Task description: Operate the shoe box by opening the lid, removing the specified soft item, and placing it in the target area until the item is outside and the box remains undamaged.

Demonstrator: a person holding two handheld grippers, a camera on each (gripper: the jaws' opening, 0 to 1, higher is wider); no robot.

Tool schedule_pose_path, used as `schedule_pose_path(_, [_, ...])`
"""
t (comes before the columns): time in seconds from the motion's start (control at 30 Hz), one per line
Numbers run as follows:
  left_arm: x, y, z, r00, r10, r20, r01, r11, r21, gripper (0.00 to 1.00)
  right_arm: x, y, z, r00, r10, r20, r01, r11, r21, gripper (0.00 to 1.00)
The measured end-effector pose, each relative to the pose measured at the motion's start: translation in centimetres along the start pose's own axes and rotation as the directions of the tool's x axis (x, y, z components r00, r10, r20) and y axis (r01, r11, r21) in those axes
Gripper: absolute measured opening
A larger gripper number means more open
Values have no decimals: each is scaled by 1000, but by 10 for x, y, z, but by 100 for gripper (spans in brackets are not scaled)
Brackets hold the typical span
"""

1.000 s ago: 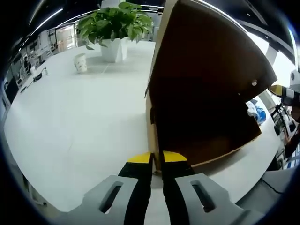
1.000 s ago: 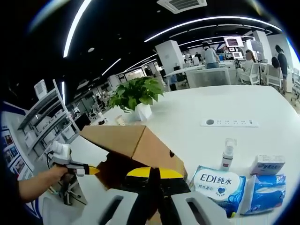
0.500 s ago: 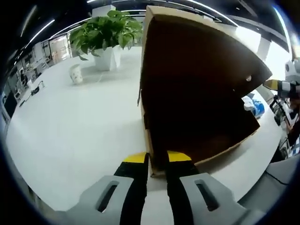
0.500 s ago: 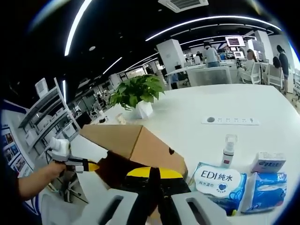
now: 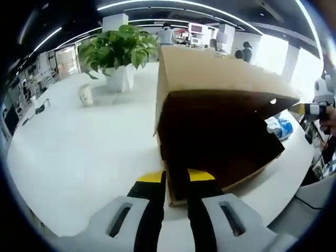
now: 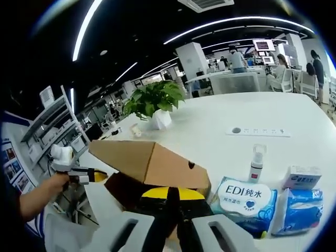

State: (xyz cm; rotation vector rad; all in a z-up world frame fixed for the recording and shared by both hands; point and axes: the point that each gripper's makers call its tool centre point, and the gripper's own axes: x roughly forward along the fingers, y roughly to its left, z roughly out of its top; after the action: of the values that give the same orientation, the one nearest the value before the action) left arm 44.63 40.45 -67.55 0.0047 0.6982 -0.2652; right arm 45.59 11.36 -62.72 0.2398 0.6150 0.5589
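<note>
In the left gripper view, the left gripper (image 5: 176,178) rises from the bottom edge with its yellow-tipped black jaws set a little apart, straddling the near bottom edge of the cardboard shoe box (image 5: 210,126); whether the jaws press on the cardboard I cannot tell. The box stands right ahead of these jaws on the white table (image 5: 79,152), with its lid (image 5: 210,71) raised and slanting over a dark interior; what lies inside is too dark to make out. Far ahead and to the left of the jaws stand a potted plant (image 5: 118,50) and, nearer and further left, a small paper cup (image 5: 85,95). At the far right of this view the right gripper (image 5: 310,108) shows, held in a person's hand.

In the right gripper view, the right gripper (image 6: 172,193) has its jaws drawn together on the near edge of the shoe box (image 6: 152,165), clamping it, and the lid slopes away just above the tips. To the right of the jaws, on the table, lie a blue-and-white pack of wet wipes (image 6: 241,202), a blue soft pack (image 6: 304,207) beside it, a small white carton (image 6: 302,176) behind that, and a pump bottle (image 6: 256,163) standing upright. A white power strip (image 6: 257,131) lies further ahead. At the left, a hand (image 6: 55,184) holds the left gripper (image 6: 79,172).
</note>
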Motion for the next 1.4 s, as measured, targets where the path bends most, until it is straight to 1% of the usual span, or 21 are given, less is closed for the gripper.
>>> schedule_pose_path(0.17, [-5,-1,7,1000,-11,25,11,1000,3,14,0,0,-4,1000,4,-1,-4,1000,0,0])
schedule_pose_path(0.23, [-6,0,11,999,-11,46,10,1000,20,14,0,0,-6,1000,6,-8,-6,1000,1,0])
schedule_pose_path(0.4, [-9,0,13,998,-18,60,17,1000,26,15,0,-1,-11,1000,10,-12,-10,1000,3,0])
schedule_pose_path(0.67, [-12,-3,19,993,-54,103,50,998,38,15,0,-1,-21,1000,14,-23,-14,1000,-2,1])
schedule_pose_path(1.0, [-15,-8,21,987,-100,126,92,994,65,17,1,-2,-31,999,22,-35,-23,999,-26,3])
schedule_pose_path(1.17, [-17,-9,23,984,-112,136,102,992,81,18,1,0,-35,999,43,-27,-44,998,-45,3])
schedule_pose_path(1.27, [-18,-10,23,983,-116,141,105,991,83,18,1,3,-35,998,60,-16,-60,997,-40,7])
schedule_pose_path(1.4, [-20,-10,23,982,-122,145,108,989,99,19,1,6,-35,997,72,-10,-72,996,-54,9])
